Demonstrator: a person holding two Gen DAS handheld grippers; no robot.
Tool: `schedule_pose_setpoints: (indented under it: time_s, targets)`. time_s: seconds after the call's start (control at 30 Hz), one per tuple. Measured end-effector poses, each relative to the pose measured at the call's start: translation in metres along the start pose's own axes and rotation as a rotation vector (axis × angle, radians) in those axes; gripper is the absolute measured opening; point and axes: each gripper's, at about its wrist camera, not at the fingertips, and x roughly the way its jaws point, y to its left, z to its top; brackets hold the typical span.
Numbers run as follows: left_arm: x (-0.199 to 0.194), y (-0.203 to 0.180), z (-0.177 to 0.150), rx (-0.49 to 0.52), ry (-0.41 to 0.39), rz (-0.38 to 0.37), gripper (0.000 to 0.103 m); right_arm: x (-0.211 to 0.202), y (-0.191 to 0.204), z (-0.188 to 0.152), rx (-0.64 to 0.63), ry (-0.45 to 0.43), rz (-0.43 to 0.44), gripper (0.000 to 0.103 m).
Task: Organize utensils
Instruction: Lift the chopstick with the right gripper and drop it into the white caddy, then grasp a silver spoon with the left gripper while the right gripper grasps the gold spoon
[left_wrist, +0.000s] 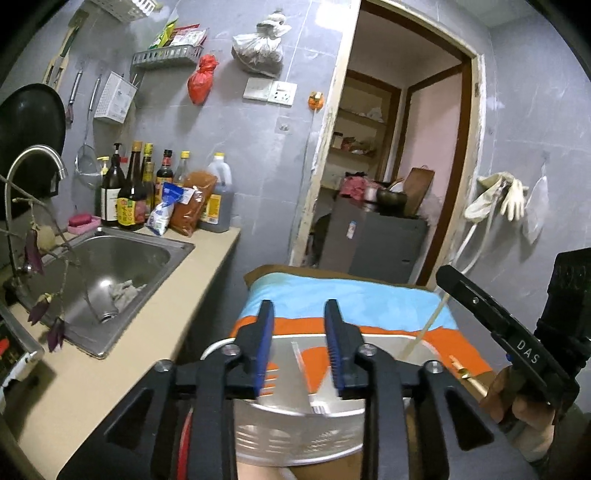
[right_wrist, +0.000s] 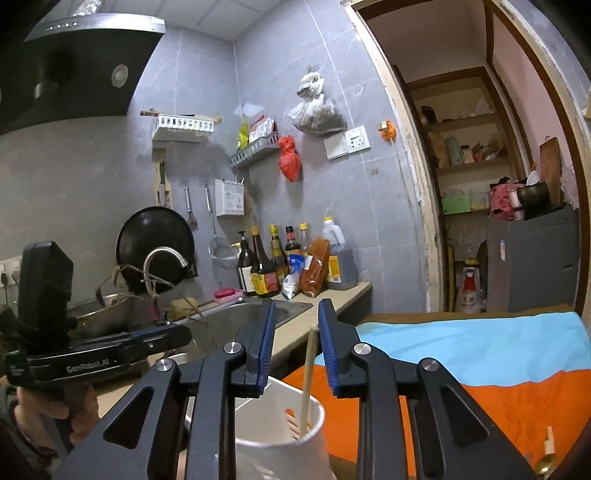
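Observation:
A white perforated utensil holder (left_wrist: 295, 432) stands right under my left gripper (left_wrist: 298, 306), on an orange and blue cloth (left_wrist: 351, 299). The left jaws are open, with only the holder's inner divider (left_wrist: 297, 354) showing below the gap. A pale wooden chopstick (right_wrist: 308, 369) stands tilted in the holder (right_wrist: 280, 439), between the jaws of my right gripper (right_wrist: 296, 306). Those jaws are open and their pads stay clear of the chopstick. The chopstick (left_wrist: 424, 328) leans at the holder's right rim, below the right gripper (left_wrist: 448, 277). A gold spoon (right_wrist: 546, 461) lies on the cloth at the right. The left gripper (right_wrist: 181, 336) sits at the left.
A steel sink (left_wrist: 110, 266) with a curved faucet (left_wrist: 33, 158) is set in the beige counter (left_wrist: 110, 373) at the left. Sauce bottles (left_wrist: 129, 192) and packets line the wall behind it. A doorway with a grey cabinet (left_wrist: 384, 240) lies ahead.

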Motion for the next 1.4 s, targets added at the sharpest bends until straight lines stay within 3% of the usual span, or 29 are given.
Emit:
schedule_pose_setpoints:
  time_s: [0.07,0.13,0.2,0.27,0.33,0.37,0.47,0.53,0.67,0.87,1.2,1.27,1.4]
  targets:
    - [-0.004,-0.005,0.003,-0.01,-0.011,-0.022,0.034,-0.013,-0.004,0.007,0.005,-0.01,-0.011,0.032]
    - [-0.009,-0.014,0.006,-0.015,-0.024,-0.048,0.039,-0.03,-0.009,0.014,0.003,-0.028,-0.026,0.052]
    - [-0.013,-0.025,0.007,-0.01,-0.039,-0.063,0.046,-0.045,-0.013,0.021,-0.006,-0.041,-0.044,0.057]
    - [-0.019,-0.038,0.007,0.0,-0.06,-0.079,0.059,-0.062,-0.019,0.029,-0.017,-0.047,-0.066,0.065]
    - [-0.024,-0.052,0.007,0.002,-0.086,-0.087,0.071,-0.076,-0.025,0.034,-0.025,-0.058,-0.081,0.081]
    - [-0.026,-0.057,0.007,0.001,-0.098,-0.092,0.078,-0.085,-0.028,0.036,-0.035,-0.062,-0.092,0.082]
    - [-0.03,-0.076,0.006,0.005,-0.125,-0.098,0.089,-0.107,-0.037,0.039,-0.055,-0.07,-0.127,0.092]
    - [-0.032,-0.09,0.003,0.02,-0.141,-0.09,0.093,-0.123,-0.045,0.039,-0.053,-0.074,-0.138,0.103]
    - [-0.034,-0.118,-0.004,0.07,-0.159,-0.102,0.096,-0.149,-0.059,0.038,-0.056,-0.07,-0.175,0.103]
    - [-0.023,-0.151,-0.022,0.108,-0.121,-0.139,0.096,-0.18,-0.084,0.026,-0.051,-0.029,-0.232,0.103]
    - [0.018,-0.181,-0.057,0.129,0.04,-0.176,0.096,-0.196,-0.137,-0.009,0.013,0.095,-0.303,0.102]
    - [0.028,-0.186,-0.064,0.129,0.088,-0.197,0.096,-0.194,-0.148,-0.018,0.027,0.139,-0.312,0.098]
    - [0.045,-0.193,-0.075,0.139,0.168,-0.216,0.096,-0.188,-0.163,-0.033,0.042,0.212,-0.318,0.08]
